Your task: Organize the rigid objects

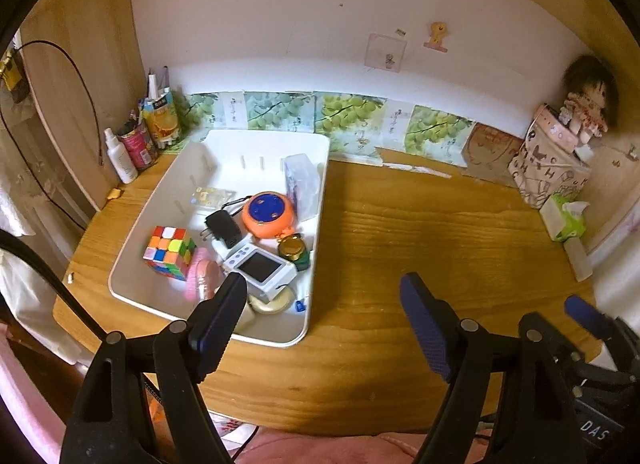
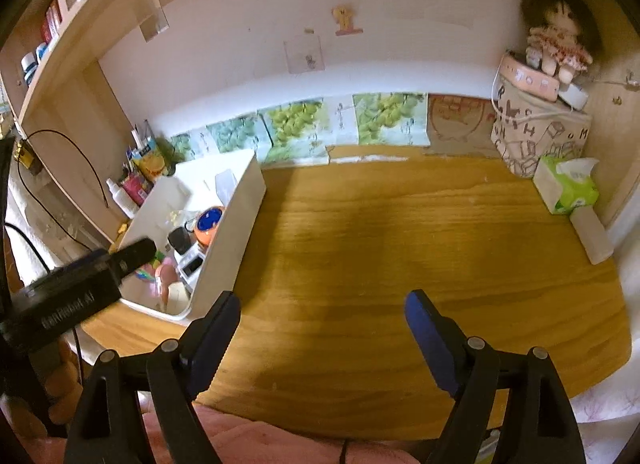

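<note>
The left tool (image 1: 322,312) stands spread with nothing between its pads, tilted down over the bench (image 1: 400,232) just right of the bin (image 1: 256,140). The right tool (image 2: 322,328) gapes empty too, angled down over bare wood well right of the bin (image 2: 236,220).

Only the left view looks into the bin: a cube (image 1: 170,252) at its left, a pink brush (image 1: 202,274) beside that, a black charger (image 1: 224,228), an orange disc (image 1: 269,214), a white gadget (image 1: 260,268), a green jar (image 1: 296,250). The right view shows the bin's right wall, hiding most contents, and the left tool's body across the bin's near left corner. A tissue box (image 2: 566,184) sits far right of the bin.
</note>
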Demonstrator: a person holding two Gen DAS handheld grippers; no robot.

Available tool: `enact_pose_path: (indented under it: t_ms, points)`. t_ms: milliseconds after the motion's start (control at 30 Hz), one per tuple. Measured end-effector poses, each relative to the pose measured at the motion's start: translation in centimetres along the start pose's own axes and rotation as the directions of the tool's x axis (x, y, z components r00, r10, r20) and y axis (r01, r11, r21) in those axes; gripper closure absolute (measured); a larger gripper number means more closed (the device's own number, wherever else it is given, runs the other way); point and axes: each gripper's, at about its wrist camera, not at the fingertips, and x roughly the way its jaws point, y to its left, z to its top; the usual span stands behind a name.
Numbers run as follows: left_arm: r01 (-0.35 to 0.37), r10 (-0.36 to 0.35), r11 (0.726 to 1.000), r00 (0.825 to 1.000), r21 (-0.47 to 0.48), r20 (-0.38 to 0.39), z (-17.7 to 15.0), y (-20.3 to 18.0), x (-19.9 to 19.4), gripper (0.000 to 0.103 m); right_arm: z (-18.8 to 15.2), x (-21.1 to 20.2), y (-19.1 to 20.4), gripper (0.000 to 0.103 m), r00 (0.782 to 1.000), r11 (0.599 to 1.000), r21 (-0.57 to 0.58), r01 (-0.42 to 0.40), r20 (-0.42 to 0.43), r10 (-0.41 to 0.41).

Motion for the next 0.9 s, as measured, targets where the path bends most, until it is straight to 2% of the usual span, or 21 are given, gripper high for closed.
enact_pose_path:
  t_ms: [100, 167, 200, 267, 467, 600, 900]
  points:
    - [-0.004, 0.004, 1.0, 1.0, -0.019, 0.012, 0.0, 0.5, -0.2, 0.016, -0.1, -0.1, 0.4, 0.017, 1.0, 1.0, -0.017, 0.001, 0.008, -0.001]
    - [-0.019, 0.02, 0.999, 0.999, -0.026, 0.036, 0.1, 0.7, -0.6, 0.012, 0.0, -0.1, 0.8, 0.01, 1.0, 0.999, -0.032, 0.009, 0.008, -0.009]
    - [-0.031, 0.032, 0.999, 0.998, -0.022, 0.045, 0.0, 0.6, -0.7, 0.01, -0.1, -0.1, 1.0, 0.0, 1.0, 0.999, -0.039, 0.012, 0.006, -0.012]
    - [-0.052, 0.052, 0.999, 0.998, -0.002, 0.045, -0.1, 0.3, -0.7, 0.005, -0.1, 0.0, 1.4, 0.0, 1.0, 0.999, -0.052, 0.011, 0.004, -0.011]
    - [-0.095, 0.095, 0.995, 0.995, 0.011, 0.024, -0.2, 0.2, 0.0, 0.004, -0.1, 0.8, 2.0, 0.0, 1.0, 0.997, -0.083, 0.001, -0.012, -0.002]
    - [-0.114, 0.114, 0.993, 0.993, 0.002, 0.039, 0.1, 0.4, -0.1, 0.004, 0.3, 1.4, 2.2, 0.0, 1.0, 0.995, -0.096, -0.007, -0.017, 0.006]
    - [-0.132, 0.132, 0.991, 0.99, 0.002, 0.043, 0.6, 0.3, 0.7, 0.004, 1.1, 2.7, 2.7, 0.0, 0.999, 0.991, -0.135, -0.021, -0.044, 0.015]
